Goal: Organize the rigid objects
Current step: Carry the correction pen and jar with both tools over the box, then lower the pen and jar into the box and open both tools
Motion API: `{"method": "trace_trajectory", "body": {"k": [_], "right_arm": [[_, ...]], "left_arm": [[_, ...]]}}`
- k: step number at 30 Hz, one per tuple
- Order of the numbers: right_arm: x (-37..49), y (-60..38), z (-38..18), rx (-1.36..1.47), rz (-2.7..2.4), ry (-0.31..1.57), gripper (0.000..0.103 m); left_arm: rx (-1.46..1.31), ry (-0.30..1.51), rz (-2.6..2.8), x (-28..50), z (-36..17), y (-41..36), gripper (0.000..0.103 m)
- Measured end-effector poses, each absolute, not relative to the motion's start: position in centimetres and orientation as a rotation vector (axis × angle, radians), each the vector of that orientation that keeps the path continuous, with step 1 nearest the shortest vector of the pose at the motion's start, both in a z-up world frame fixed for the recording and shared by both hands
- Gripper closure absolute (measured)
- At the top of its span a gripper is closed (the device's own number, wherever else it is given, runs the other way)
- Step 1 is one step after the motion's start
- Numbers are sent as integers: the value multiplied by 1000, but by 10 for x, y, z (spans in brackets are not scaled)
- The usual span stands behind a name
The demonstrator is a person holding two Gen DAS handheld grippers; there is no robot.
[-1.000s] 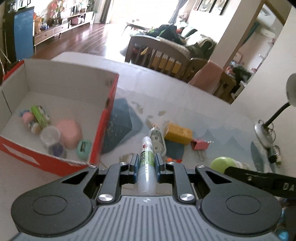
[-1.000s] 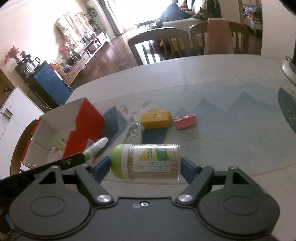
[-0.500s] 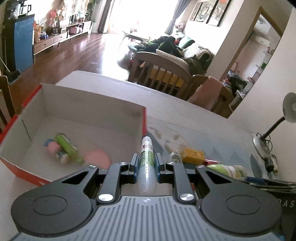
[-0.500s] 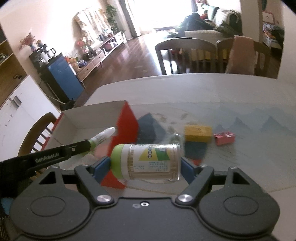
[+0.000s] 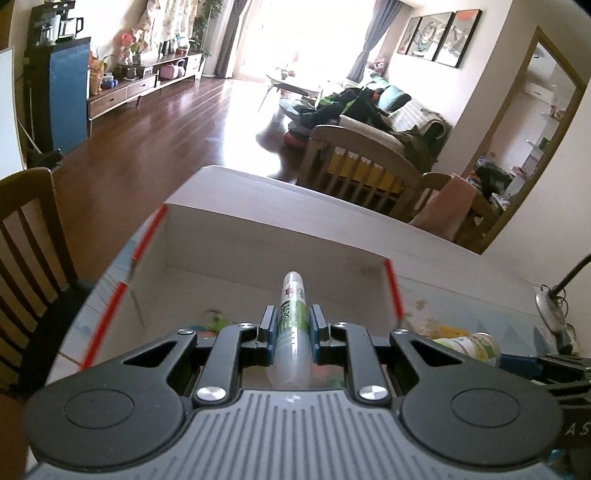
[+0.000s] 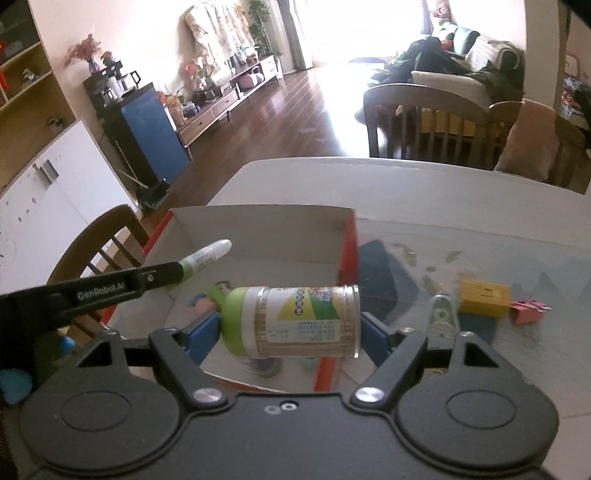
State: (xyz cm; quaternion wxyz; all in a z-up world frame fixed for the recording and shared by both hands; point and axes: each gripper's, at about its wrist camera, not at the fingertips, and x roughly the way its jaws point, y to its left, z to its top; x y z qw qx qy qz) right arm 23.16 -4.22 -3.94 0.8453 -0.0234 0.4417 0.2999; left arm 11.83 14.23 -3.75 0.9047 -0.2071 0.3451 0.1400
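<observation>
Daylight floods in from the blown-out window at the far end of the room, throwing a white glare across the wooden floor. The near table sits in softer, even light. Fisheye lenses bow the walls and door frame at the edges. The small items inside the cardboard box are smeared by motion blur.
</observation>
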Motion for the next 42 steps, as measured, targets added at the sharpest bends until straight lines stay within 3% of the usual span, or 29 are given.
{"method": "trace_trajectory", "body": {"k": [14,29,42], "right_arm": [[253,29,-74,-118,660,1004,23],[276,69,-121,-269,637,1096,23],[281,77,-125,-296,658,1098,23]], "left_arm": [[-402,757,287,131,-69,200,86],[-259,847,300,169,-105,209,86],[-304,998,278,174,-134,218,86]]}}
